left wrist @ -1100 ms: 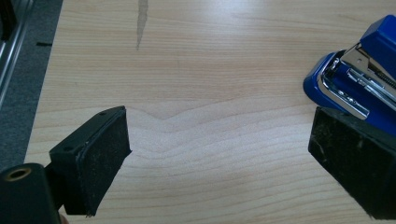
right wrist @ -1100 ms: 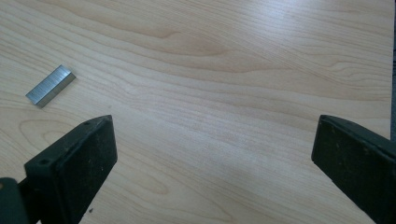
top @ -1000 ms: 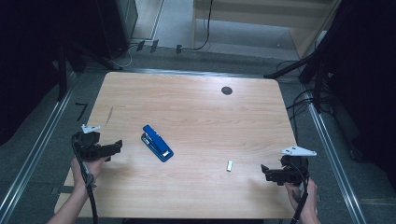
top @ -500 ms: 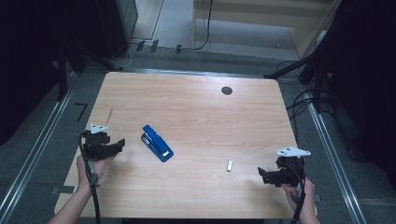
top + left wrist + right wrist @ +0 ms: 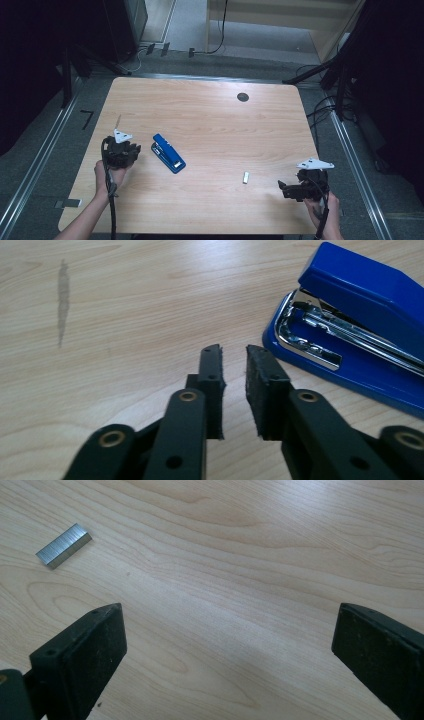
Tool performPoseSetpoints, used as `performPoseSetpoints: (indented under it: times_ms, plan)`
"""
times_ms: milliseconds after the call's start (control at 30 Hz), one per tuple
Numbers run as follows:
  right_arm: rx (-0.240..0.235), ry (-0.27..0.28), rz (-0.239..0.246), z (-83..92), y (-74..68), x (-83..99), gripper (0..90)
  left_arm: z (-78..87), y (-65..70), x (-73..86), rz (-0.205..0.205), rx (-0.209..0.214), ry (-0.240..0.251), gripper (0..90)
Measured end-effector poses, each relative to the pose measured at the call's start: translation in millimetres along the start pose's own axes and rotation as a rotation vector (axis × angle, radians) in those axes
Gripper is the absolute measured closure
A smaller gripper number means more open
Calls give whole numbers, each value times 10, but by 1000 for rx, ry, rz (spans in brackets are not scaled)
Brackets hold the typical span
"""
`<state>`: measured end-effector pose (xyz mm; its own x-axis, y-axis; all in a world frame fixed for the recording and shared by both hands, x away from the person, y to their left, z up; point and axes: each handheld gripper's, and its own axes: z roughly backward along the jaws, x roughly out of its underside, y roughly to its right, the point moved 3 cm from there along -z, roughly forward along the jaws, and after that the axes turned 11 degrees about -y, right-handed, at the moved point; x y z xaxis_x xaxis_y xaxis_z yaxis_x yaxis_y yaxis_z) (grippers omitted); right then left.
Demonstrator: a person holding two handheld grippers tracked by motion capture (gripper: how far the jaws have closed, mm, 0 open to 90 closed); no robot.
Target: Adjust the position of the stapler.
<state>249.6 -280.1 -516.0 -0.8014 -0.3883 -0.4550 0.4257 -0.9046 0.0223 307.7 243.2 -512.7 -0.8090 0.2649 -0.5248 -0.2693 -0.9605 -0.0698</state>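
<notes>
On the pale wooden table (image 5: 210, 115) lies a blue metal-and-plastic stapler (image 5: 168, 152), just beside the left gripper (image 5: 234, 357), whose jaws have just been closing, nearly together on nothing. The stapler looks rigid, fairly heavy and slick; grip across its narrow body. The right gripper (image 5: 227, 640) gapes wide, empty, near a small silver staple strip (image 5: 64, 545).

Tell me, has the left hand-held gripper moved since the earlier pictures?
Yes. In the high view the left hand-held gripper has shifted right, nearer to the blue stapler, which lies in its place. Its jaws have just been closing, with nothing between them.
</notes>
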Motion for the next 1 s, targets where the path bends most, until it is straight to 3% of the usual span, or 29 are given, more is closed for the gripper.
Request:
performPoseSetpoints:
  times_ms: [267,633,1000]
  plan:
    - [2,-8,11,-19,-22,-13,12,-94,48,-118,-2,1,9,864]
    - [-2,-8,16,-22,-21,-9,32,-253,209,-227,-39,19,-14,900]
    - [-2,-8,19,-24,-23,-8,32,-323,216,-266,-30,20,-15,900]
